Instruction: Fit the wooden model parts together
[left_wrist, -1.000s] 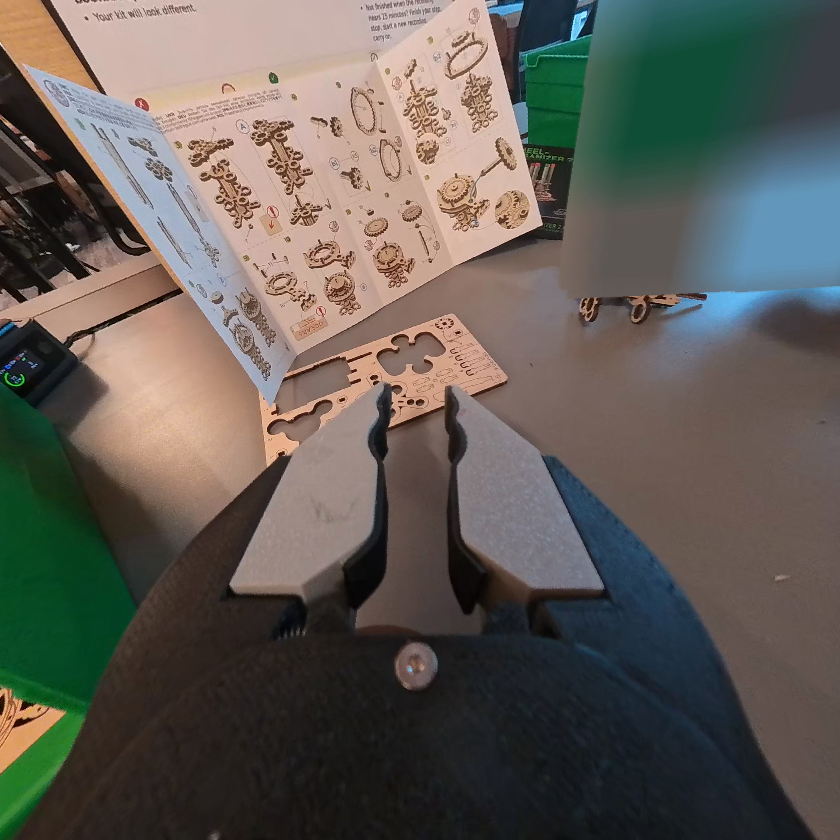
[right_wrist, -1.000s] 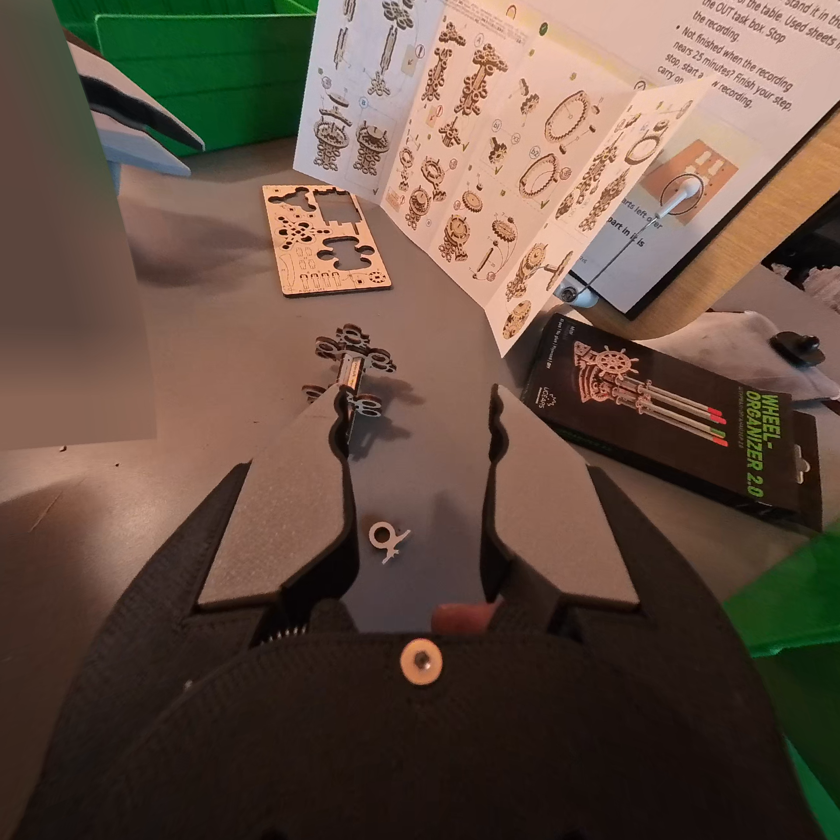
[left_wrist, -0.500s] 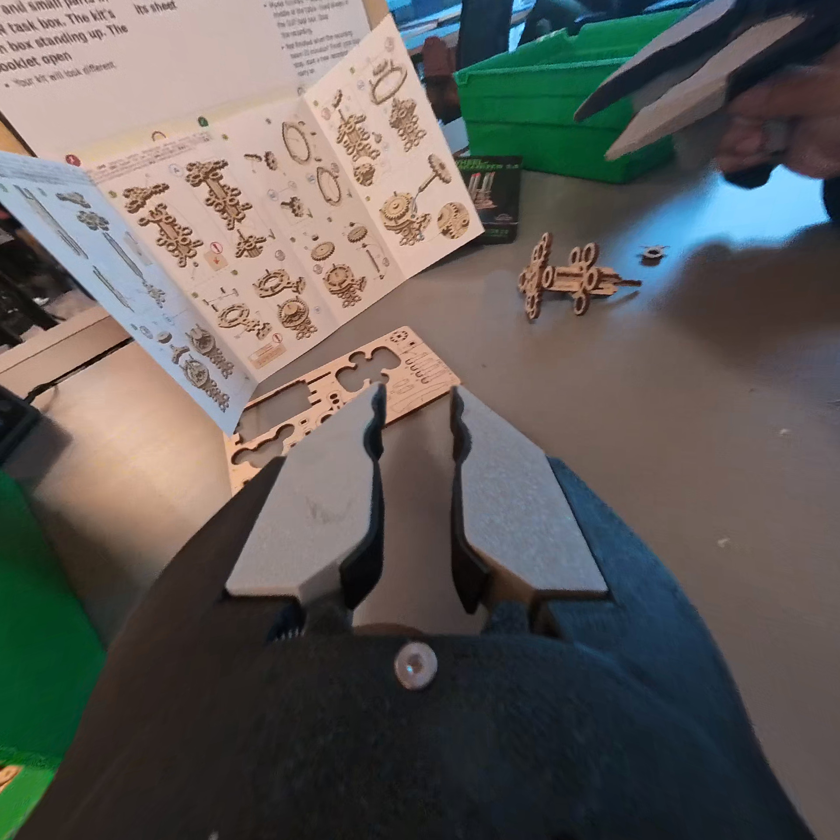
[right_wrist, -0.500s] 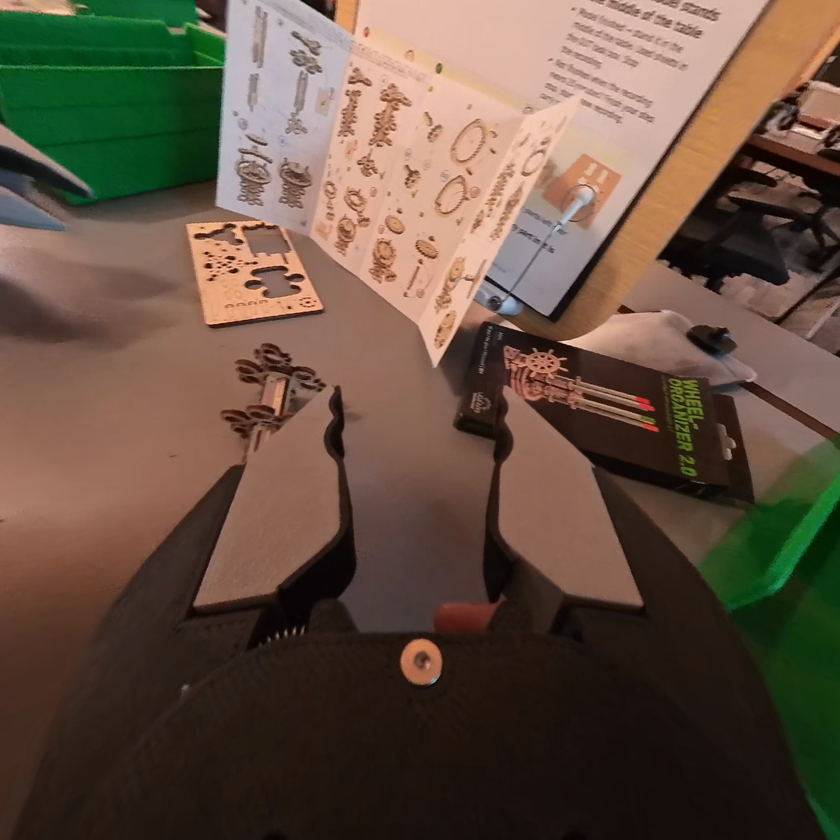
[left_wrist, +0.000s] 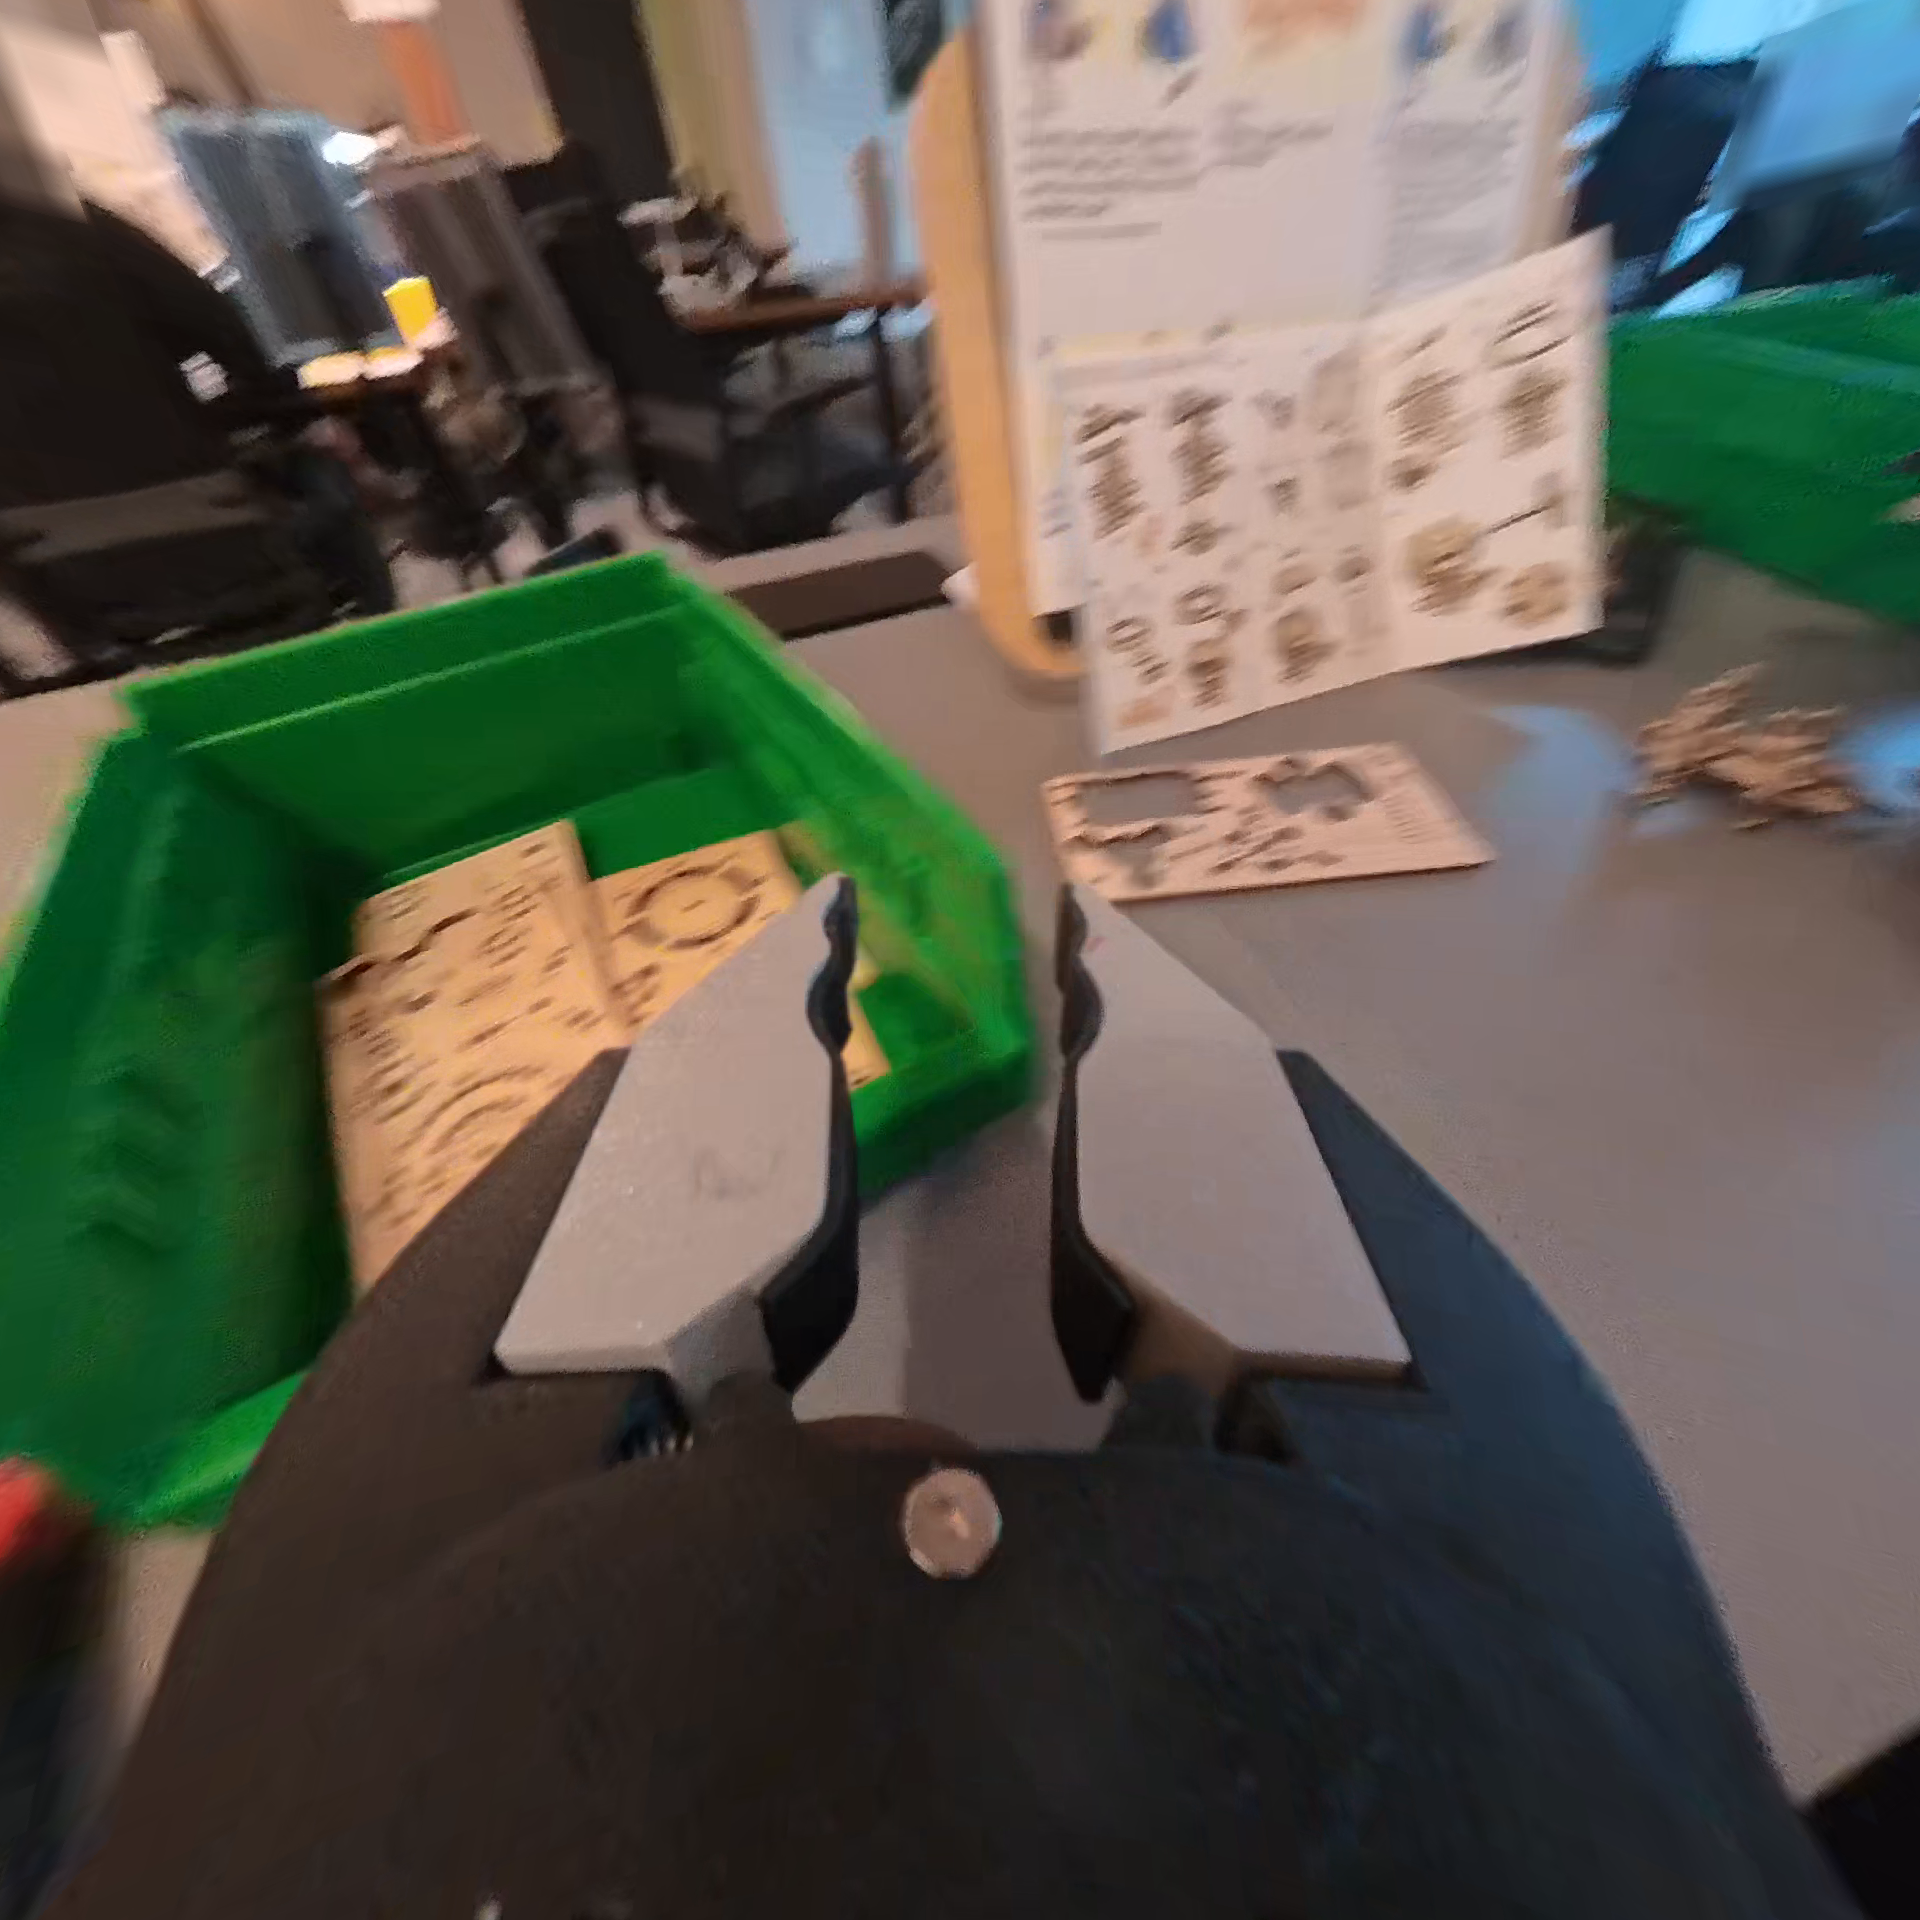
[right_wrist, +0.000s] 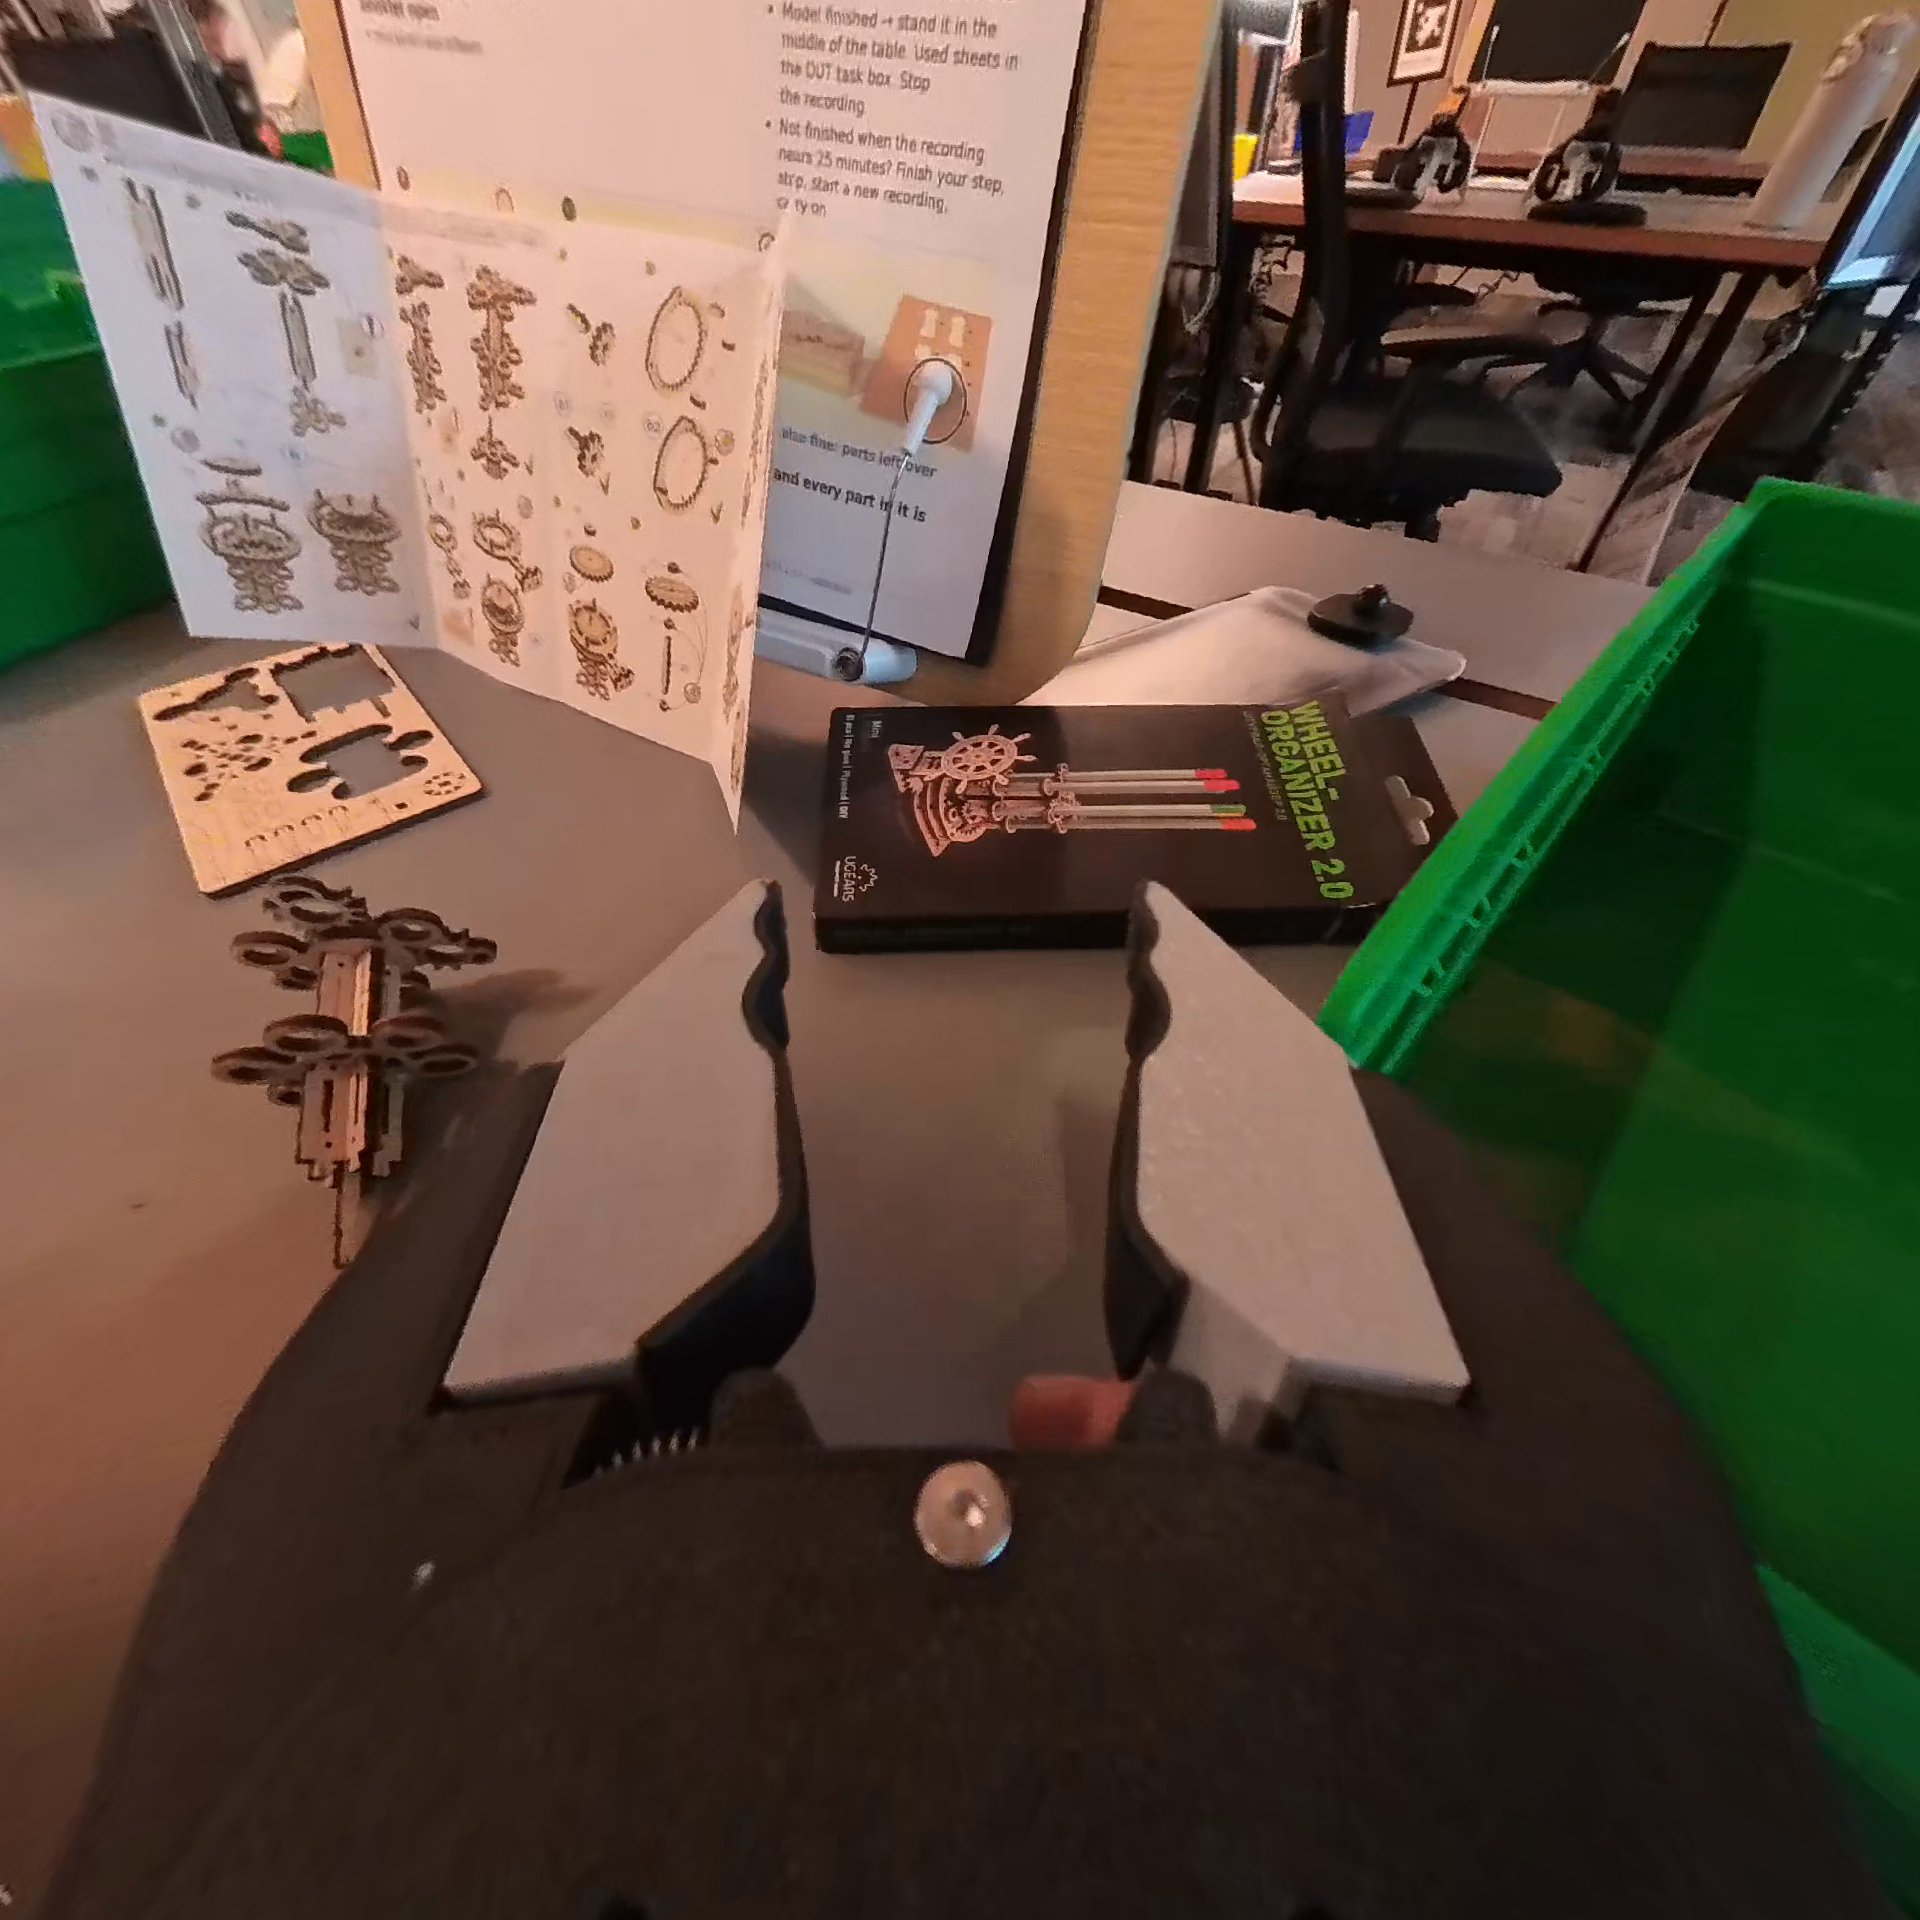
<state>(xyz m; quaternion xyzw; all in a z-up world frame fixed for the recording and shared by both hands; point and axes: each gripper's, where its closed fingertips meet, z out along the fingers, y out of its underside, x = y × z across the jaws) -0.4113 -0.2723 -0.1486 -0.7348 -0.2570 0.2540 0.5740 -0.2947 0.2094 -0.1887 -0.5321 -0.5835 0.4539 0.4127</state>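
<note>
Wooden model assembly (right_wrist: 353, 1029) lies flat on the grey table (right_wrist: 125, 1299), just to the left of the right gripper (right_wrist: 951, 914) and apart from it. This gripper hovers low, pointing at the black kit box (right_wrist: 1122, 821), with its jaws wide apart and nothing between them. The left gripper (left_wrist: 954, 914) is tilted downward over the near right corner of a green bin (left_wrist: 914, 842) holding uncut wooden sheets (left_wrist: 488, 997); its jaws are partly open and empty. Ahead to its right lies a punched-out wooden sheet (left_wrist: 1268, 821).
</note>
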